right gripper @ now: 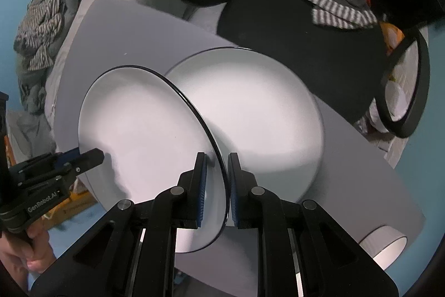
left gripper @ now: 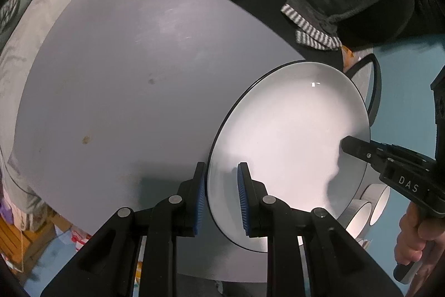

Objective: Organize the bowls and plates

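Observation:
A white plate with a thin black rim hangs tilted above the grey table. My left gripper is shut on its near rim, blue pads on both faces. My right gripper clamps the opposite rim. In the right wrist view the same held plate sits at the left, with my right gripper shut on its edge and my left gripper at its far side. A second white plate lies flat on the table, partly under the held one.
White bowls stand at the table's edge below the held plate; one bowl shows at the lower right. A black seat with a striped cloth is behind the table. Crumpled clothes lie at the far left.

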`<state>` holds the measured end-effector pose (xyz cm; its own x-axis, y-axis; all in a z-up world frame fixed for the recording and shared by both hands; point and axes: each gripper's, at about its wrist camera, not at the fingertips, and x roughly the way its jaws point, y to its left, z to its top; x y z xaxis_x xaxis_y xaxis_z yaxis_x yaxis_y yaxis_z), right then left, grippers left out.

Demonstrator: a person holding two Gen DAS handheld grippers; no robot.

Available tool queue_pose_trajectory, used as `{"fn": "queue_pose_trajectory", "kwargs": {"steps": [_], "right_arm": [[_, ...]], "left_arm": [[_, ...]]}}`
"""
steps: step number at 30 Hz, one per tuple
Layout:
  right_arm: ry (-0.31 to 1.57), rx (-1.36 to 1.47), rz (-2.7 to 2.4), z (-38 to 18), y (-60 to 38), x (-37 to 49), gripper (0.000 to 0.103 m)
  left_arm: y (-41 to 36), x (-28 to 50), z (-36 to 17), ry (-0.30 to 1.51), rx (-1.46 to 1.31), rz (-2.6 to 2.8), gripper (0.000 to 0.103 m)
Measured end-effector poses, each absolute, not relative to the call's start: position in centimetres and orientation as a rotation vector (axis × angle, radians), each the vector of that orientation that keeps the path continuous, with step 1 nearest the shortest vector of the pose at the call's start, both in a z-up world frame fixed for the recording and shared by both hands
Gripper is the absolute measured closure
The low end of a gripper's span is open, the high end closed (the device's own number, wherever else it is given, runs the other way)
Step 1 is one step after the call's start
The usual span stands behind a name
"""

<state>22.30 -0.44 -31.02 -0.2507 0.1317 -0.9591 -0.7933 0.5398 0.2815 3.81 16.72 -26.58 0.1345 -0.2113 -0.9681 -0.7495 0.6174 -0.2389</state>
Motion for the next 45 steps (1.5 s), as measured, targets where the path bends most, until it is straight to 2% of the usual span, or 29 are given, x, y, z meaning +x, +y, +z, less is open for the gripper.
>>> {"fn": "queue_pose_trajectory", "kwargs": {"steps": [14,35,41,45], "right_arm": [[1.630,-0.506,0.910,-32.7,-2.9,26.5,0.088],[1.715,-0.464,0.880,-34.4,-3.1,28.7,0.087],[1.773,-0.465,0.849,-34.9,-2.9,28.6,0.078],[1.779,-0.476,0.832,-34.8,-2.8,28.5,0.078]], "left_arm": [[14.6,8.8,-28.1,1.481,-0.814,0.456,0.082],[14.5,11.3,-28.7,1.538,-0.763,0.460,0.082],[14.4,11.7,-28.6,1.551,-0.741,0.453,0.082],[14.3,11.7,-28.4,1.553,-0.726,0.435,0.080]]}}
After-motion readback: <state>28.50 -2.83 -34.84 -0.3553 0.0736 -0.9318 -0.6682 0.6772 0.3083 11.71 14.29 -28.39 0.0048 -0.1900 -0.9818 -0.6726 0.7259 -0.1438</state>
